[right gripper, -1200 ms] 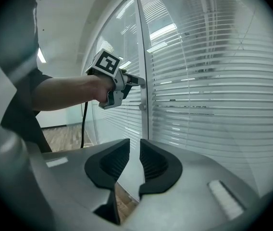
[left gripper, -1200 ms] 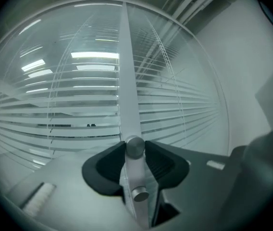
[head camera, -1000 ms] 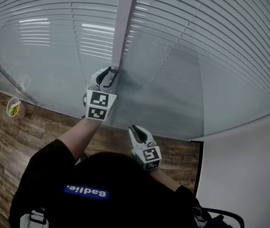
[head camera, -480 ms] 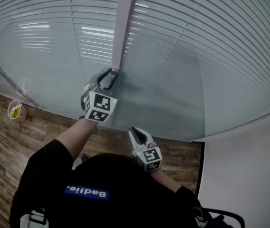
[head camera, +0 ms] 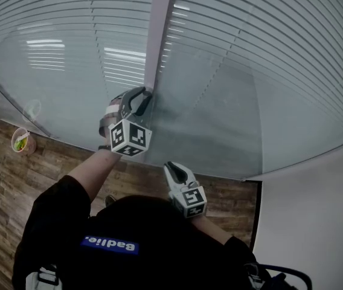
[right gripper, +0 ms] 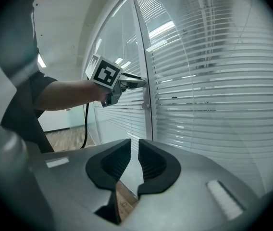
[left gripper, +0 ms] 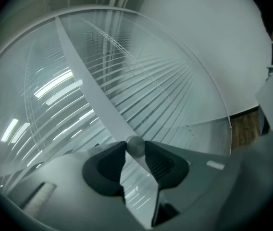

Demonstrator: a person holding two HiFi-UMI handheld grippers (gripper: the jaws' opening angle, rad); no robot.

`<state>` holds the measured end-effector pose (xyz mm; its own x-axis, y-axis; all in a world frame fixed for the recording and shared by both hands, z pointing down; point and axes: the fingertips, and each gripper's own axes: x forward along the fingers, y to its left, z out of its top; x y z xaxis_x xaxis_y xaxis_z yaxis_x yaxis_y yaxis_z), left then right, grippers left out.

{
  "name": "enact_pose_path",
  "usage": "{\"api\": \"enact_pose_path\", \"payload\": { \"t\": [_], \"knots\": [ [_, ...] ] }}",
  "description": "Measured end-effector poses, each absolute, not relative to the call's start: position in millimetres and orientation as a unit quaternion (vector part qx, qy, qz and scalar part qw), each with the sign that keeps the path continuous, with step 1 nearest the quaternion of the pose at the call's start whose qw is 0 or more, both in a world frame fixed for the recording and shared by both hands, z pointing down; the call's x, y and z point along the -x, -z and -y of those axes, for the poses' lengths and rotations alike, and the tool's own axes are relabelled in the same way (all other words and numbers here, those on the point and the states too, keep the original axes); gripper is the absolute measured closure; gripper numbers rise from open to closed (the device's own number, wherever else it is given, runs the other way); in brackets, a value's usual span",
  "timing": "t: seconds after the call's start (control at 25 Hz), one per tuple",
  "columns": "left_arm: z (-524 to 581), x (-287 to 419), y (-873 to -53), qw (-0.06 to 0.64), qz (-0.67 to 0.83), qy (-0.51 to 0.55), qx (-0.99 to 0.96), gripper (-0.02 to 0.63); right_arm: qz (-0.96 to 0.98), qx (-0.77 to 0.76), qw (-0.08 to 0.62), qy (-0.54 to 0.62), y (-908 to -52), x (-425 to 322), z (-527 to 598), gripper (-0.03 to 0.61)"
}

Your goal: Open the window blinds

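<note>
One small, smooth knob (left gripper: pixel 136 146) on post (head camera: pixel 159 29), likely slippery; left claw (head camera: pixel 142 94) pinches its sides; right claw (right gripper: pixel 134 147) ajar, empty.

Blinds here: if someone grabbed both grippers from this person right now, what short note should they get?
Left gripper: clamped on the small round knob on the post between the panes.
Right gripper: jaws slightly apart, empty, held lower, touching nothing.
Blinds: down, slats across both panes.
Done: knob gripped.
To do: likely twist the knob until the slats open.
</note>
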<state>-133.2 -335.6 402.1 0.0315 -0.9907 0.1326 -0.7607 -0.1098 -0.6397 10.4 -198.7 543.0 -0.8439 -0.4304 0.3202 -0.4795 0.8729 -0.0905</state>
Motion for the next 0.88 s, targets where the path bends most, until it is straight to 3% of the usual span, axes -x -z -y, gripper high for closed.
{"api": "enact_pose_path", "payload": {
  "t": [0.88],
  "knots": [
    [332.7,129.1,-410.9,0.416,-0.479,0.508,0.582,0.491,0.956,-0.239,0.145,-0.093,-549.8,-7.2,198.9,0.528]
  ]
}}
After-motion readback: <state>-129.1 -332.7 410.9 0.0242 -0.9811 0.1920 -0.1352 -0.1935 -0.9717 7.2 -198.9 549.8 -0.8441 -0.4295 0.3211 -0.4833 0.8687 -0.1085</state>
